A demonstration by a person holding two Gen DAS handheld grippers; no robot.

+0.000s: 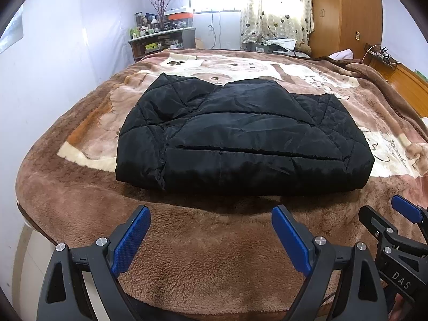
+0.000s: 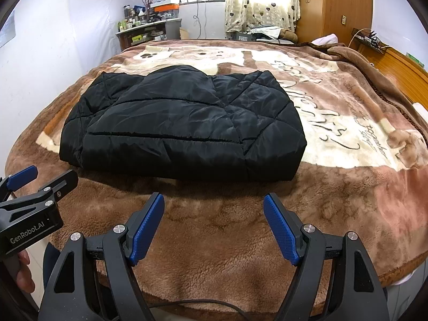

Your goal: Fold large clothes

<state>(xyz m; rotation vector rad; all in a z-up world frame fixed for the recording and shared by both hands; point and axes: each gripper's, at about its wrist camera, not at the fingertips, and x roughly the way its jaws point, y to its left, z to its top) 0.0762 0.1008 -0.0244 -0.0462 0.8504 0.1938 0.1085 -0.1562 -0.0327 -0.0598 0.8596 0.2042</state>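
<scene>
A black quilted jacket lies folded into a compact rectangle on the brown plush blanket of a bed; it also shows in the right wrist view. My left gripper is open and empty, held above the blanket just short of the jacket's near edge. My right gripper is open and empty too, also near the jacket's front edge. The right gripper shows at the lower right of the left wrist view. The left gripper shows at the left edge of the right wrist view.
The blanket has a cream printed panel with script on the right. A cluttered desk and a curtained window stand beyond the bed. A wooden wardrobe and headboard are at the right.
</scene>
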